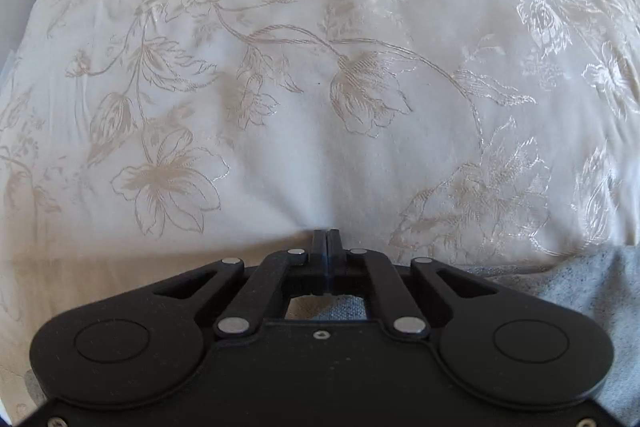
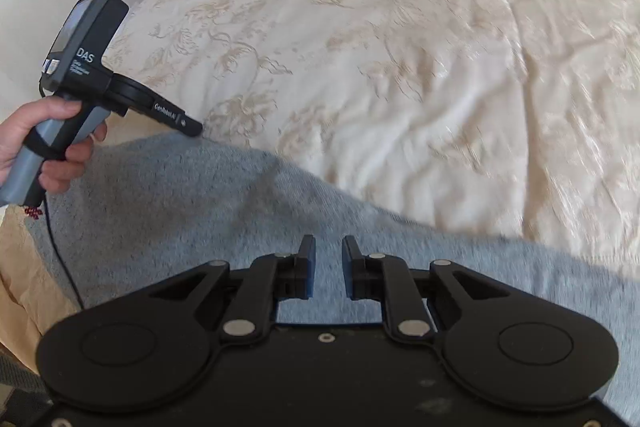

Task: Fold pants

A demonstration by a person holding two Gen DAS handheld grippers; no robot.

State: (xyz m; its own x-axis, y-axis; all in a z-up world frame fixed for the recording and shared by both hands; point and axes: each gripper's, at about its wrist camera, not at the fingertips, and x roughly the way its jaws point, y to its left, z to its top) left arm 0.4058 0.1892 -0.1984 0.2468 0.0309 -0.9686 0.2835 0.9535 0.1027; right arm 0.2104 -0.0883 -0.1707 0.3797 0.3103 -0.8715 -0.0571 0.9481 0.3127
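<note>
The grey pants (image 2: 208, 211) lie spread on the bed (image 2: 400, 47), filling the lower half of the right wrist view from about 8 o'clock round to 4 o'clock, their far edge running against the cream floral bedspread. The left tool (image 2: 192, 127) sits at 9 o'clock in that view, its tip right at the upper edge of the cloth; in its own view the left tool's fingers (image 1: 320, 247) are pressed together, and whether fabric is pinched between them cannot be told (the tips hide it). A strip of grey shows at 4 o'clock there. The right tool (image 2: 329, 267) hangs over the pants with its jaws parted and nothing between them.

The step in hand looks like taking hold of an edge for a fold. To do it well, the right tool should come down on the same edge as the left, catch both layers, and close fully before lifting. Both tools should then move together, keeping the cloth taut so that the fold lands square.
</note>
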